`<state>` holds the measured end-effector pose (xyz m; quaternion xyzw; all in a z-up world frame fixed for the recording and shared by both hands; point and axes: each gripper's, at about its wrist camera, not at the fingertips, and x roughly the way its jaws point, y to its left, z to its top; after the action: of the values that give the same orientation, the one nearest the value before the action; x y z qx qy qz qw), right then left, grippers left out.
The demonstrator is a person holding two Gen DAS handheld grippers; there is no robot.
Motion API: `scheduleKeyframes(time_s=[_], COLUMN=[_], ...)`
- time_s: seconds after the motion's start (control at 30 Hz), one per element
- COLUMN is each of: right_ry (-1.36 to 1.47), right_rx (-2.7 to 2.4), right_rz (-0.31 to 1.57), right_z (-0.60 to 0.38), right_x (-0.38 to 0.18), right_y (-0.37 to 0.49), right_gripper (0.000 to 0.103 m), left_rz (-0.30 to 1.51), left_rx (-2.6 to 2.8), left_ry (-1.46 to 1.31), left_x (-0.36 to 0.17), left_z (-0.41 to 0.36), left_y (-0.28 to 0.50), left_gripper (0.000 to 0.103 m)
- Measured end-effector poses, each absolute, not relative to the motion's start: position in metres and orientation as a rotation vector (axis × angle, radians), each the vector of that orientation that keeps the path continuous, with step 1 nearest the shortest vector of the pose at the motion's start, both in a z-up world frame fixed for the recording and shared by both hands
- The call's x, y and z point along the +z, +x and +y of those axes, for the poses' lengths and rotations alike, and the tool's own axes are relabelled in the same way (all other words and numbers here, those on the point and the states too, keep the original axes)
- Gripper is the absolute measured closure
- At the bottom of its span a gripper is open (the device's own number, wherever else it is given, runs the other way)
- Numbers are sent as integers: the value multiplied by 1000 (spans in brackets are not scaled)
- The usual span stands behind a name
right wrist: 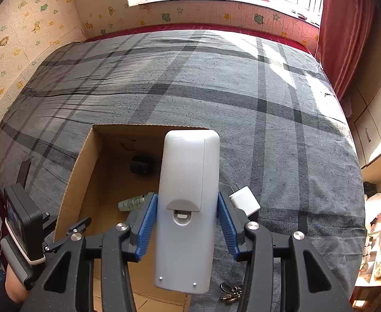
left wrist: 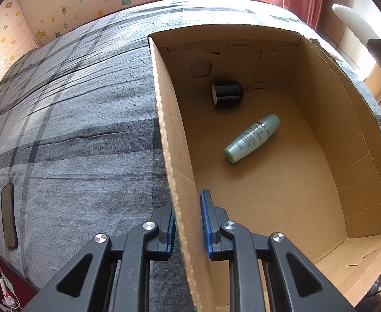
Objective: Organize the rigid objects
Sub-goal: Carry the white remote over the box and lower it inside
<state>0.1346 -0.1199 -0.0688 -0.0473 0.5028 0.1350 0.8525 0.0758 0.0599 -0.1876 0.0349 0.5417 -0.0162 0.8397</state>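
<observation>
Under our two grippers lies the big grey bed (right wrist: pixel 242 98), and on it sits the open cardboard box (left wrist: pixel 320 135). Our left gripper (left wrist: pixel 187 223) has its jaws clenched on the box's near wall, one finger inside and one outside, so the box stays put. Our right gripper (right wrist: pixel 187 223) has its jaws squeezed on the sides of the white remote (right wrist: pixel 187 208), which sticks out past the fingertips, above the box's right edge. To do this step well, we should carry the remote over the bare floor of the box, go low, then let go softly. Beyond the left jaws lie the green bottle (left wrist: pixel 251 137) and the black jar (left wrist: pixel 228 94); we should miss both. Just right of the right jaws waits the white plug (right wrist: pixel 245 200), and near them the little key ring (right wrist: pixel 230 292).
</observation>
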Motion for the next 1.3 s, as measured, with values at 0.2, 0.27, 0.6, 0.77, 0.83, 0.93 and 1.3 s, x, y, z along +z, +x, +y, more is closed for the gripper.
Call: scheduleKeyframes(time_s=[0.2,0.27,0.6,0.77,0.83,0.93,1.3], right_ry=[-135,-140,-183,-207,-216,-228,-218], right_rx=[348,364,435,452,459,463,459], right_rz=[1076,1081,1153,1215,1245,1279,1374], right_z=[-91,-83,-43,-28,-24,-19,-15], right_x=[-73,-76,-108,-133,-145,-160,-197], right_y=[137,138,148,156,158,161,169], right_gripper=[53,53,53,53,53,53,53], left_rz=[1145,1145,1145,1145,1145,1144,1144], left_rx=[-35,-35,-36,-37,-37,-37,-37], left_ry=[74,73,72,72,71,71,71], left_x=[-187,-187,-187,-187,-187,-187,-187], left_z=[60,60,60,60,60,60,60], left_y=[76,76,76,76,76,76,76], left_gripper=[84,84,84,84,84,84,84])
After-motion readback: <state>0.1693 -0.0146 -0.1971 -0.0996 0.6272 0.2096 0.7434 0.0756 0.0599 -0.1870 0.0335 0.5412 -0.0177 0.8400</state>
